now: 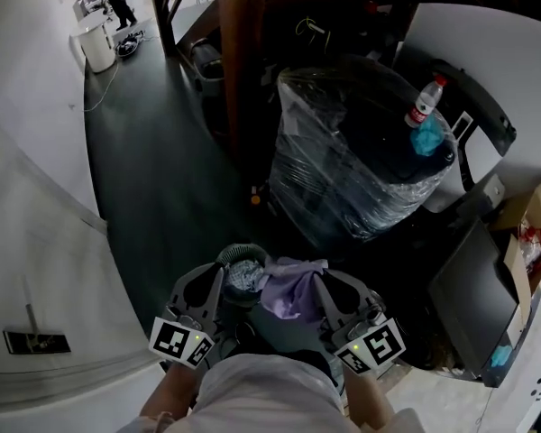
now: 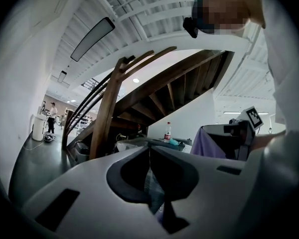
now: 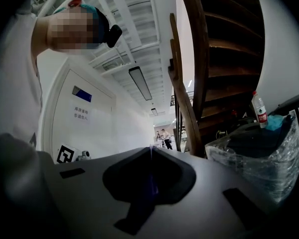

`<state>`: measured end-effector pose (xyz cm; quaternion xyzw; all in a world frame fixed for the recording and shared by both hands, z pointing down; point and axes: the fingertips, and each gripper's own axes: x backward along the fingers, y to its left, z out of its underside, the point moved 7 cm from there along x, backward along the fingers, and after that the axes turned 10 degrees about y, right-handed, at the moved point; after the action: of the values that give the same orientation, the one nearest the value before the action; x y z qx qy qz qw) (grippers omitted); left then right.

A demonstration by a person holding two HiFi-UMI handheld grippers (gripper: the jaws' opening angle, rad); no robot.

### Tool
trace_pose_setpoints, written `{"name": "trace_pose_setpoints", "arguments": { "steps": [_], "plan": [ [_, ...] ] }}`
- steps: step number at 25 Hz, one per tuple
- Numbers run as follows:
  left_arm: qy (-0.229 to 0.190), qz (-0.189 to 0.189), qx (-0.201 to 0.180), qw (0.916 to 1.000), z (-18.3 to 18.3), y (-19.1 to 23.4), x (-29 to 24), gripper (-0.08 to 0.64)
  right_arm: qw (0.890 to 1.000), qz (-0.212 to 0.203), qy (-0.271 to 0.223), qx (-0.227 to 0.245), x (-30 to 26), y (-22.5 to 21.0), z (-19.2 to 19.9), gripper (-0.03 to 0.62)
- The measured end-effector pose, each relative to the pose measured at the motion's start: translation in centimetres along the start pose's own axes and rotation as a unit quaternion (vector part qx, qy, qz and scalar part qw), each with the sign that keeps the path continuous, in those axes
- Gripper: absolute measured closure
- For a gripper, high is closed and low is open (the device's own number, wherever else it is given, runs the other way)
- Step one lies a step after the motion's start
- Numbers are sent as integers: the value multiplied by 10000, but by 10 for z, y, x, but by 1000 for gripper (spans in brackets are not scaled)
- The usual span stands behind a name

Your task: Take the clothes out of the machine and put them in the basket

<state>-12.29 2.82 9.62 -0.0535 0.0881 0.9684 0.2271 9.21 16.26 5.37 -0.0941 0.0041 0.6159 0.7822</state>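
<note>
Dark floor (image 1: 153,170) runs beneath a wooden staircase (image 1: 239,52); at one o'clock of the grippers stands a plastic-wrapped bundle (image 1: 343,170) with a bottle (image 1: 424,102) on top; the left gripper (image 1: 224,271) pinches a blue-grey cloth (image 1: 243,278); at its three o'clock, the right gripper (image 1: 317,280) is clamped on a lilac garment (image 1: 288,296); both pieces bunch together between the grippers.

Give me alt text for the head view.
Seen from above, the left gripper is shut on a blue-grey cloth and the right gripper on a lilac garment, side by side over a dark floor. Beyond stands a plastic-wrapped bundle with a water bottle on top.
</note>
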Motion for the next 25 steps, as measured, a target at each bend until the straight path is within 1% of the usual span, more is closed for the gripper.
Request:
{"name": "trace_pose_setpoints", "arguments": {
  "steps": [4,7,11,15,18,22,25],
  "plan": [
    [74,-102,97,9999,8,35,11,537,9998,-63,186,-102,-41,12,10,575],
    [115,-219,160,9996,14,53,18,537,9992,-150,329,-193,-65,18,18,575],
    [156,-462,303,9984,26,67,27,537,9977,-395,492,-230,-91,24,28,575],
    [284,-741,473,9957,42,75,30,537,9950,-704,662,-234,-116,24,37,575],
    [399,-956,578,9929,54,78,29,537,9912,-981,858,-249,-132,22,46,575],
    [462,-1255,772,9880,71,79,23,537,9832,-1340,1225,-179,-151,15,65,575],
    [504,-1322,941,9855,88,81,13,537,9774,-1541,1445,-85,-165,9,83,575]
  ]
}}
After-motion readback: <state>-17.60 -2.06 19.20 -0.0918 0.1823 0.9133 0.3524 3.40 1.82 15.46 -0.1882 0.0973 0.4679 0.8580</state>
